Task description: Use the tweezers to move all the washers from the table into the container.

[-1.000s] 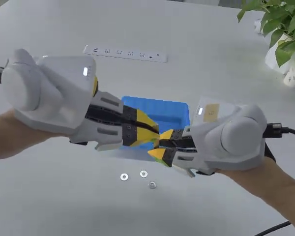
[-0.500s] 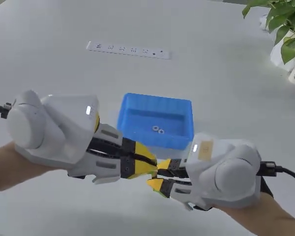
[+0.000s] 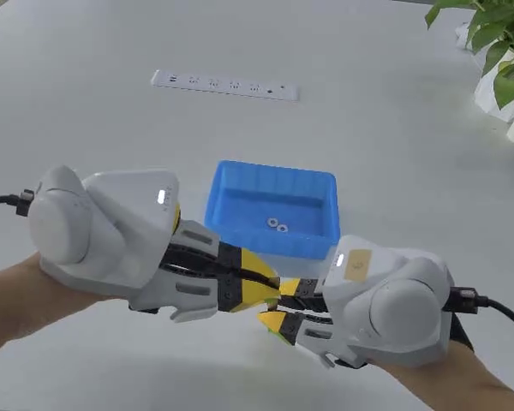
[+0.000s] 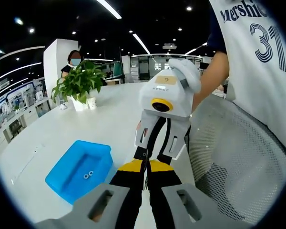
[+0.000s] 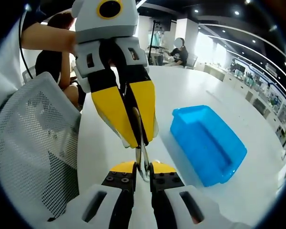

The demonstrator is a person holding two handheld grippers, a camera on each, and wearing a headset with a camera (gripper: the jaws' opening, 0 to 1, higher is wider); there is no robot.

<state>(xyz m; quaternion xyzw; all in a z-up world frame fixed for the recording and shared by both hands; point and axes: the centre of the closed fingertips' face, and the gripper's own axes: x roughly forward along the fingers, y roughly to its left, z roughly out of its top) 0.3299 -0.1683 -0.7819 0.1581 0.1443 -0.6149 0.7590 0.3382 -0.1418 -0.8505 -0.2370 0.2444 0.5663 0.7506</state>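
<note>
Head view: the left tongs [image 3: 272, 287] and right tongs [image 3: 271, 318] meet tip to tip just nearer than the blue container [image 3: 226, 199], which holds two washers [image 3: 277, 225] on the white surface [image 3: 394, 120].

Left gripper view: the container lies left of the closed tips.

Right gripper view: both tongs pinch the thin tweezers [image 5: 143, 164] beside the container.

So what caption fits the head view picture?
Left gripper and right gripper meet tip to tip near a blue container holding two washers.
</note>
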